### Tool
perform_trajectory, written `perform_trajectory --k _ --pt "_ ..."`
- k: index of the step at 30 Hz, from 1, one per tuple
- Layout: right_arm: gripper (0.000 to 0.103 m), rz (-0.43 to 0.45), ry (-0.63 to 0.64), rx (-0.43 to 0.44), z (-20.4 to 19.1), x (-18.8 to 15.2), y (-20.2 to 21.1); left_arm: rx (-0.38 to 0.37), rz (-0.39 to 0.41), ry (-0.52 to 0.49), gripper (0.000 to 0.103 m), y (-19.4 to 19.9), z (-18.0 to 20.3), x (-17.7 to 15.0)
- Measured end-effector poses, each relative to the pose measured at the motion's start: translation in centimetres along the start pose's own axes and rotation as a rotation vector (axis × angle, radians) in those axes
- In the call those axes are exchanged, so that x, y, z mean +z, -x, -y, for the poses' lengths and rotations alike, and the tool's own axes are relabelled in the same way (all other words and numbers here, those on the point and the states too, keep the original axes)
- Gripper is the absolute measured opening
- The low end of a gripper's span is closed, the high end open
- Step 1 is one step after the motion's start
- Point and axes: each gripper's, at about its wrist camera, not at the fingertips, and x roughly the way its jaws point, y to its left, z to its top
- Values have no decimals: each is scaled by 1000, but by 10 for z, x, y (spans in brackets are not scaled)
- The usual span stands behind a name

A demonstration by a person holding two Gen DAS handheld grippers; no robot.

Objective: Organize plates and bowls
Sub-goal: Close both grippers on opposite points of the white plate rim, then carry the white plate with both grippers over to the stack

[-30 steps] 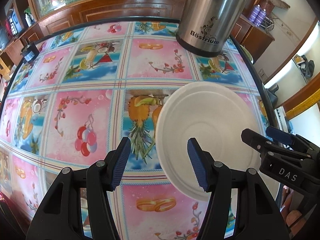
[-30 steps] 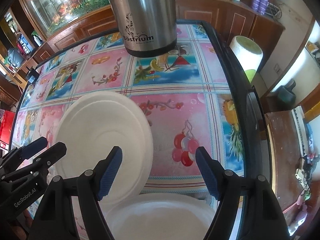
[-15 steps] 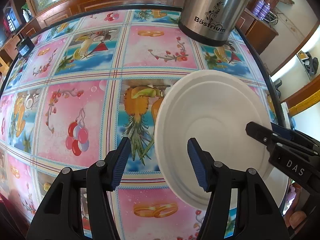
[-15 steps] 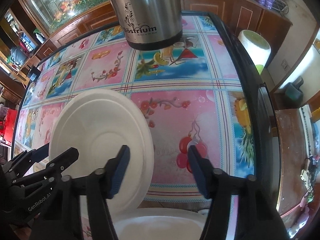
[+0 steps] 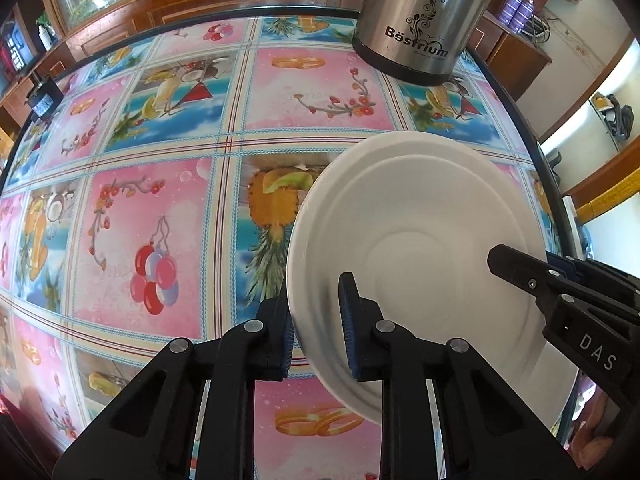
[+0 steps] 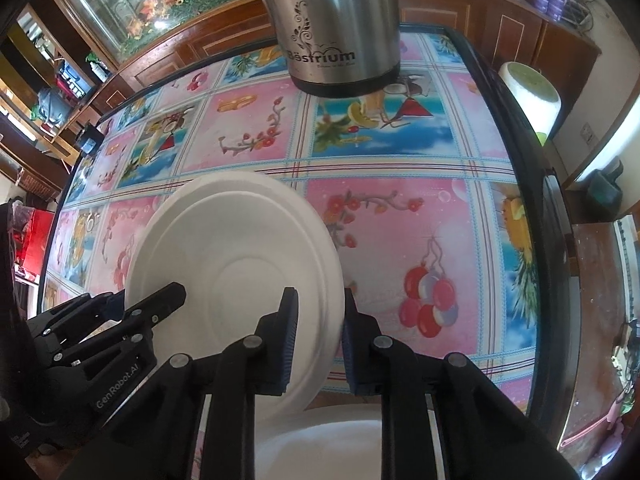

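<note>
My left hand-held gripper (image 5: 316,322) is closing on the white plate's (image 5: 420,240) left rim, lower centre of frame. My right hand-held gripper (image 6: 318,334) is closing on its right rim, above the table (image 6: 400,168).

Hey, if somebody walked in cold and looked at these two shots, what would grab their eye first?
Probably the white plate in the middle, tilted, with the left hand-held gripper on its left rim and the right hand-held gripper on the opposite rim, both closing on it. Under it lies the loud pink-and-blue tablecloth with fruit and balloon pictures. A tall steel flask stands at the far edge, and a second white dish sits nearest the right camera.
</note>
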Motion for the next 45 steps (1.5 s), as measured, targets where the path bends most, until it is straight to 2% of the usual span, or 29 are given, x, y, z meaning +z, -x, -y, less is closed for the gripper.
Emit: perform_trajectory --k 4,8,20,34,45 --pt "20 -7 -15 5 3 0 -1 -30 -17 24 14 0 -6 1" --pt "20 -12 -43 52 5 -2 0 -54 -21 41 13 5 -13 -1" --pt "20 -6 2 85 -35 -12 10 -39 -1 90 13 36 -58 -20" --pt "19 -34 108 134 -129 -45 13 -8 35 187 13 95 -149 -75" --pt "23 17 238 190 -225 -84 57 22 128 269 13 181 -228 -138"
